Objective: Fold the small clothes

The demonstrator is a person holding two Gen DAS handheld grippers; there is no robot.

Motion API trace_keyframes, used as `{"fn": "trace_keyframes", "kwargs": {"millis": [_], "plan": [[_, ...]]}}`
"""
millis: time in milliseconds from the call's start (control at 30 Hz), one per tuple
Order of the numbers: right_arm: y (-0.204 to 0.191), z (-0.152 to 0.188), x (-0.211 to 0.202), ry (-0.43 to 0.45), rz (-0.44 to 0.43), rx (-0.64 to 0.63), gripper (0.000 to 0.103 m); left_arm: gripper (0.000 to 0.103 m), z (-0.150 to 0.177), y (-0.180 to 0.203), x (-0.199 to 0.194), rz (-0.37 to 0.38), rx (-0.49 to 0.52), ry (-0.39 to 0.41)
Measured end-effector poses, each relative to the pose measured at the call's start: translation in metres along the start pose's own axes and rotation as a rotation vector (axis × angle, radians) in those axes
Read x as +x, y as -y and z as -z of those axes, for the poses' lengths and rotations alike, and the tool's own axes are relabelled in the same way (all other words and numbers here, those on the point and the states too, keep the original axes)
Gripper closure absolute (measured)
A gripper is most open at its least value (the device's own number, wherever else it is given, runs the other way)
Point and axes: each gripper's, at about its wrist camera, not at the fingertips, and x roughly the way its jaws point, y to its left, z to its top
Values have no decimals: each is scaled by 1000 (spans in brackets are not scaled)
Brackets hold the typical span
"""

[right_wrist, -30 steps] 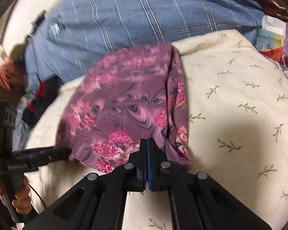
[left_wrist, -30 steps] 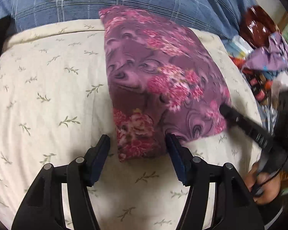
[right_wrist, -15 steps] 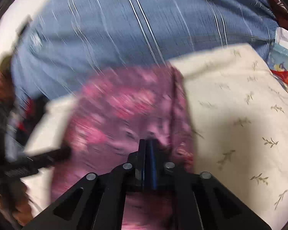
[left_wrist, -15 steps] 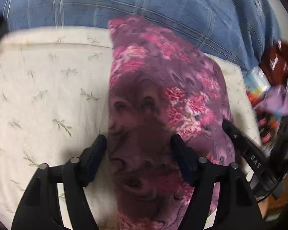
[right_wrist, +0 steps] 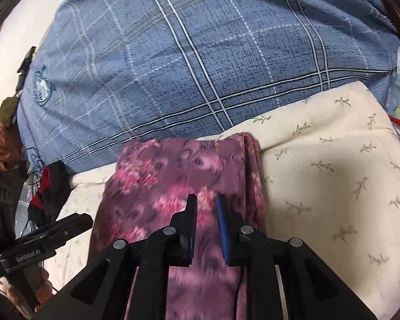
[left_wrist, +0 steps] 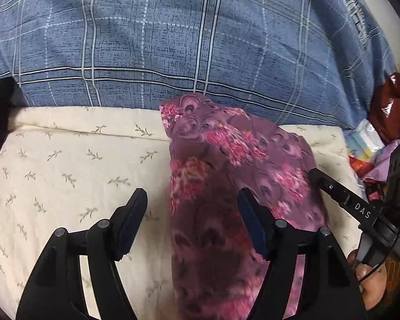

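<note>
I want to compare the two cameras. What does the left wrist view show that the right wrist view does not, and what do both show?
Only the left wrist view shows the dark red shiny bag and the right gripper from the side.

Only the right wrist view shows the round emblem on the blue plaid cloth, the red and black item, and the left gripper from the side.

Both show the purple floral garment lying on the cream leaf-print sheet, with both grippers' fingers apart.

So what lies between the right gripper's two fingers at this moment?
In the right wrist view, the right gripper is slightly open over the purple floral cloth; only that cloth shows through the gap, apparently unclamped.
</note>
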Motion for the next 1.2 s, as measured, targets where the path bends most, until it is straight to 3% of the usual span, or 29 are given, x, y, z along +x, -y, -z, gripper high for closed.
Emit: {"fn": "trace_keyframes", "kwargs": {"millis": [133, 200, 333, 433, 500, 633, 700, 767, 800, 833, 867, 900, 967, 1067, 1200], "plan": [[8, -3, 21, -31, 13, 16, 88, 32, -3, 1, 24, -21, -6, -43], [11, -5, 27, -45, 38, 13, 95, 30, -6, 3, 49, -43, -2, -115], [18, -9, 19, -60, 18, 51, 96, 30, -13, -19, 55, 64, -106, -191], [45, -5, -10, -2, -42, 147, 82, 30, -11, -44, 41, 161, -161, -198], [63, 2, -19, -12, -72, 193, 53, 30, -4, -59, 34, 237, -197, -221], [79, 26, -15, -97, -202, 232, 52, 30, 18, -68, 39, 384, -260, -285], [72, 36, -13, -110, -345, 226, 52, 26, 26, -58, 44, 450, -272, -317], [59, 43, -8, -125, -398, 192, 50, 19, 29, -43, 37, 434, -230, -293], [51, 46, -9, -115, -358, 138, 51, 19, 31, -37, 34, 415, -215, -286], [46, 47, -7, -115, -318, 100, 54, 22, 35, -34, 32, 387, -207, -270], [39, 48, -8, -101, -266, 60, 59, 41, 37, -33, 30, 358, -217, -253], [35, 48, -9, -89, -234, 50, 67, 52, 38, -34, 29, 325, -234, -242], [27, 49, -13, -66, -175, 20, 78, 72, 35, -38, 29, 331, -261, -235], [10, 49, -24, -41, -117, -14, 83, 77, 36, -39, 15, 344, -255, -214], [4, 52, -49, -19, -127, -14, 85, 78, 39, -44, -10, 361, -253, -199]]}}
